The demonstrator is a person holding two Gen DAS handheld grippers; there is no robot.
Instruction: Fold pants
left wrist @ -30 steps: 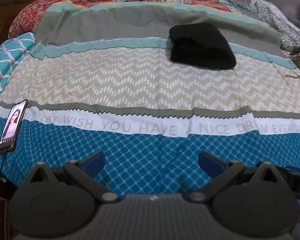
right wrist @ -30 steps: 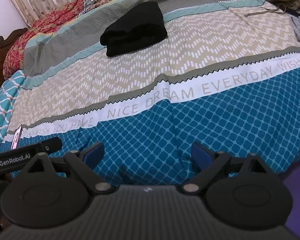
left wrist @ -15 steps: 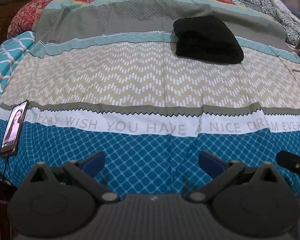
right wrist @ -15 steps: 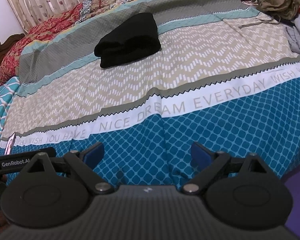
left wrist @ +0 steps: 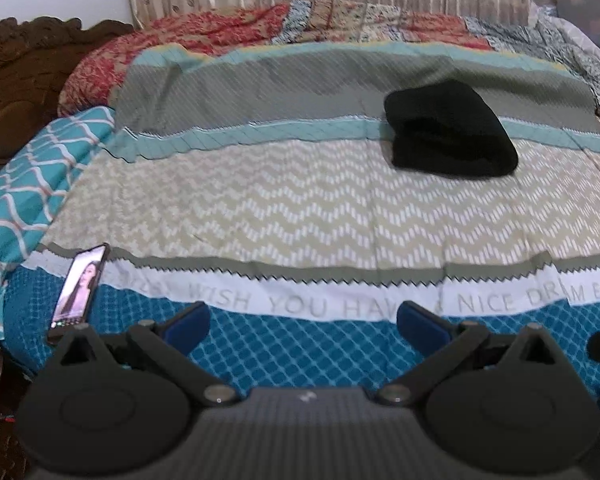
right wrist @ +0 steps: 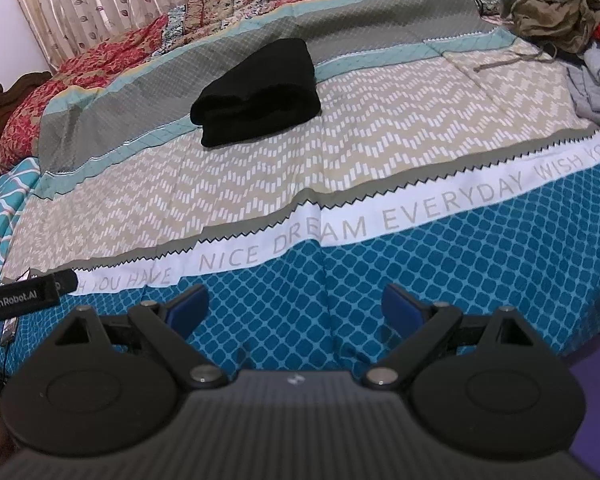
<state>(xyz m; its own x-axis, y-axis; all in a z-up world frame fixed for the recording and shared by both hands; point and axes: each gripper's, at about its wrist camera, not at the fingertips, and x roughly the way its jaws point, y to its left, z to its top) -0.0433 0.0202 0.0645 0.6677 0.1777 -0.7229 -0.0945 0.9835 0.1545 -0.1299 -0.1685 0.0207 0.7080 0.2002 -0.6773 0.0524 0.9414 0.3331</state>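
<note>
— Pants point(left wrist: 450, 130)?
— Black, folded into a thick bundle, lying on the bedspread point(left wrist: 260, 200) at about one o'clock, across the grey and teal bands, well apart from both tools.
— Left gripper point(left wrist: 303, 322)?
— Hovering over the blue diamond band at six o'clock, blue fingers point(left wrist: 188, 322) spread wide, grasping nothing.
— Right gripper point(right wrist: 296, 306)?
— Same: fingers point(right wrist: 398, 306) released, empty, above the blue band.
— Anything else?
— Lit phone point(left wrist: 80, 286) at nine o'clock on the bed edge. Heap of clothes point(right wrist: 556, 4) at two o'clock from the right wrist.
</note>
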